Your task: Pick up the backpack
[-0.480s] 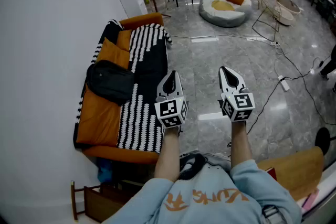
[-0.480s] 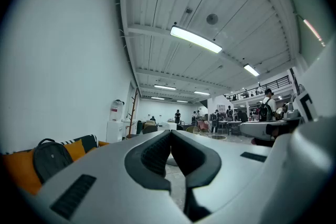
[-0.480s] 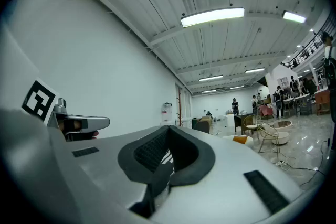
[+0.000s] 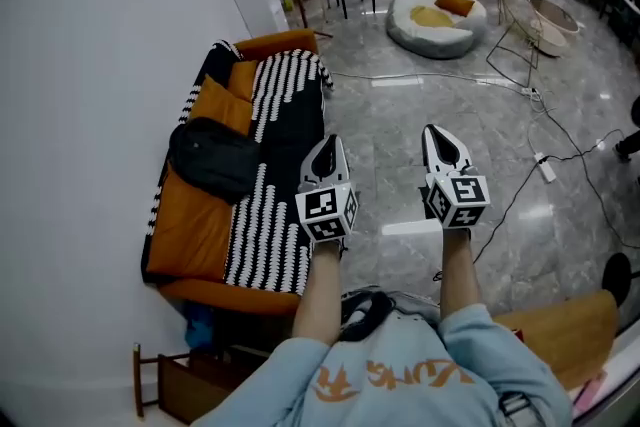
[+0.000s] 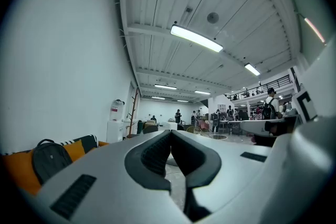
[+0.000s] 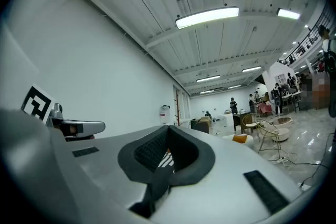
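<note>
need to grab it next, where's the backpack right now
In the head view the black backpack lies on the orange sofa at the left, beside the striped blanket.

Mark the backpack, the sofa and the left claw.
backpack (image 4: 212, 158), head view, middle of its black body.
sofa (image 4: 190, 231), head view, bare orange seat cushion.
left claw (image 4: 326, 145), head view, the tip where its shut jaws meet.

Black backpack (image 4: 212, 160), orange sofa (image 4: 190, 227), black-and-white striped throw (image 4: 264, 220), grey glossy floor (image 4: 400, 115)
</note>
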Demonstrator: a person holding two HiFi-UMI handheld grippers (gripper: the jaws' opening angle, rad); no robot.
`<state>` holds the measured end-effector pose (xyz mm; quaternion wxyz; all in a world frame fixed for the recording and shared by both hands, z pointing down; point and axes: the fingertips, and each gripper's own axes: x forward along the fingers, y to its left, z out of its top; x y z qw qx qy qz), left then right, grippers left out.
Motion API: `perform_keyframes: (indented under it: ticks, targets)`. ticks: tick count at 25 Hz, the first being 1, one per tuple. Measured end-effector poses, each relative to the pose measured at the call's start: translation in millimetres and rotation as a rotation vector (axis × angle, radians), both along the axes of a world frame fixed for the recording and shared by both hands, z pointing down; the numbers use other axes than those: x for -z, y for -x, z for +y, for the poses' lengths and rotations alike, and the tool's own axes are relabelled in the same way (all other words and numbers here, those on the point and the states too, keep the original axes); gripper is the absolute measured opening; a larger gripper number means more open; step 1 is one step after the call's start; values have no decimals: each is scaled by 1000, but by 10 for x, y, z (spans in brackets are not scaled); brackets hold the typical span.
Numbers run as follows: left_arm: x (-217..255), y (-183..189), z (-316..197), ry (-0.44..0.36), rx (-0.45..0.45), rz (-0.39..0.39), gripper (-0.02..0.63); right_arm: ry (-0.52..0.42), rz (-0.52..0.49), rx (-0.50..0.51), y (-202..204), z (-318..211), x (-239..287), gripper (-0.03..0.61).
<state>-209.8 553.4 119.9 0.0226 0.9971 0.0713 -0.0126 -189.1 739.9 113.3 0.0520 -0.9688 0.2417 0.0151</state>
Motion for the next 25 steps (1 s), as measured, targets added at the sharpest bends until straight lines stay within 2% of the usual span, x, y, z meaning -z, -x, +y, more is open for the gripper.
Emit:
perform_keyframes:
  ticks: [9, 13, 19, 25]
  targets:
    - [-65, -125, -13, -12, -11, -12, 20, -25, -18, -11, -129, 59, -111, -2]
    - [-74, -242, -242, 6, 15, -11, 20, -30, -21, -1, -264, -50, -130, -3]
    - [-36, -697, -420, 25, 10, 12, 20, -27, 8, -15, -732, -143, -25, -3]
    - [-217, -1161, -762, 49, 22, -9, 20, -29, -28, -1, -1236, -472, -236, -3]
